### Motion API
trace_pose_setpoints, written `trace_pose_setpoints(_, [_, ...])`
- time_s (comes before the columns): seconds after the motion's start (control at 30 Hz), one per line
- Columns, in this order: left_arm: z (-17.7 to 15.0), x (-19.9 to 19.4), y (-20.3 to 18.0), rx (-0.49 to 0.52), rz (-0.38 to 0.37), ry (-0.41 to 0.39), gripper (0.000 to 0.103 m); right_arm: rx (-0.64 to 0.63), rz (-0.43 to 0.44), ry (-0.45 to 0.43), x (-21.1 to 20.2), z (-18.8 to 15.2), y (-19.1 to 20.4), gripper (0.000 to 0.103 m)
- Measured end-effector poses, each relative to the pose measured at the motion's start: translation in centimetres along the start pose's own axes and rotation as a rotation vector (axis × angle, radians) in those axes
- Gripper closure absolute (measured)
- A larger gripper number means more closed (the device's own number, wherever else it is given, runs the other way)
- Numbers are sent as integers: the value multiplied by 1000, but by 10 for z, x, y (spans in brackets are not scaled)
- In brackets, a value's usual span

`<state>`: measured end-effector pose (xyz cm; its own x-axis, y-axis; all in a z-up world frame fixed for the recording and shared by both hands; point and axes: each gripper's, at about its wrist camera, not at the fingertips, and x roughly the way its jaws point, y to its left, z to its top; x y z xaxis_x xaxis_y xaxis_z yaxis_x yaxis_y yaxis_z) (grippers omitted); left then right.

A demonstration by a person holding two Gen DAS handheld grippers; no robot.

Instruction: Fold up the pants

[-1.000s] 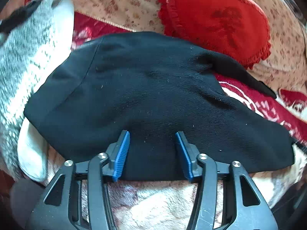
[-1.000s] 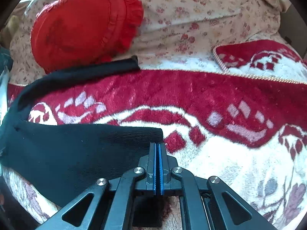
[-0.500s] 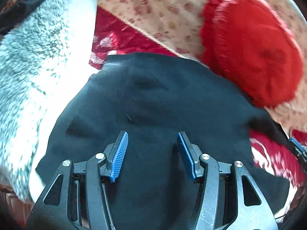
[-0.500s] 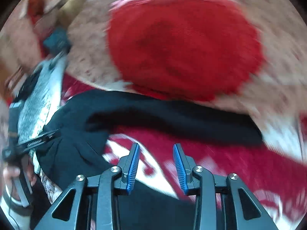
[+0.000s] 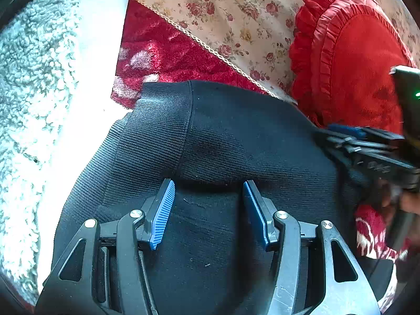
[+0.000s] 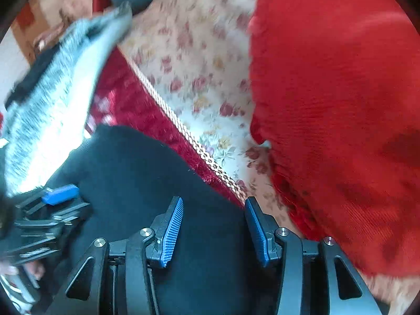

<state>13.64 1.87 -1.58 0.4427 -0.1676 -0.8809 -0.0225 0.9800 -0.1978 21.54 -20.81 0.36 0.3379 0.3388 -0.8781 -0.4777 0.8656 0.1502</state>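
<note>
The black ribbed pants (image 5: 236,141) lie bunched on the red patterned blanket (image 5: 157,52), with the waistband end toward the upper left. My left gripper (image 5: 208,187) is open just over the pants, holding nothing. My right gripper (image 6: 214,204) is open over the far edge of the pants (image 6: 136,173), empty. The right gripper also shows at the right edge of the left wrist view (image 5: 367,144). The left gripper shows at the left edge of the right wrist view (image 6: 52,204).
A red frilled cushion (image 5: 354,65) lies on the floral sheet (image 5: 223,13) to the right, close to the pants. A grey and white fleecy blanket (image 5: 34,92) is heaped on the left. The cushion fills the right of the right wrist view (image 6: 341,105).
My right gripper opened and let go of the pant leg, then swung left toward the pants' top and the cushion. My left gripper stayed open and moved further over the pants.
</note>
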Motion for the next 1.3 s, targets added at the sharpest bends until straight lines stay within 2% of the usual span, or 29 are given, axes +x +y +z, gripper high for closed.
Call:
trace_pose_setpoints(0.07, [2, 0, 2, -16, -13, 2, 49, -23, 41, 22, 14, 1, 0, 56])
trace_pose_setpoints(0.13, [4, 0, 4, -33, -26, 3, 49, -29, 55, -3, 13, -2, -2, 61])
trace_pose_setpoints(0.2, [5, -1, 6, -51, -38, 2, 49, -49, 61, -25, 10, -5, 1, 78])
trace_pose_setpoints(0.27, [5, -1, 7, -62, -47, -1, 49, -71, 41, -42, 5, -7, 7, 90])
trace_pose_setpoints(0.37, [4, -6, 10, -78, -64, -10, 49, -86, 3, -64, -7, -8, 17, 95])
trace_pose_setpoints(0.57, [-6, -48, 33, -105, 9, -117, 49, -84, -52, -197, -70, -28, 46, 95])
trace_pose_setpoints(0.67, [-11, -76, 55, -167, -6, -162, 49, -114, -91, -290, -116, -57, 79, 95])
trace_pose_setpoints(0.77, [-25, -101, 78, -228, -31, -197, 49, -162, -109, -333, -141, -95, 119, 95])
trace_pose_setpoints(0.87, [-48, -117, 96, -243, -11, -204, 49, -193, -103, -325, -139, -134, 152, 95])
trace_pose_setpoints(1.0, [-70, -123, 111, -253, -12, -163, 49, -172, -29, -205, -97, -186, 181, 96])
trace_pose_setpoints(1.1, [-75, -129, 115, -251, -9, -160, 49, -137, 7, -143, -82, -204, 184, 96])
trace_pose_setpoints(1.17, [-78, -141, 114, -244, -10, -189, 49, -124, -12, -150, -88, -206, 185, 95])
trace_pose_setpoints(1.3, [-79, -156, 109, -222, 1, -233, 48, -51, 4, -242, -126, -208, 169, 85])
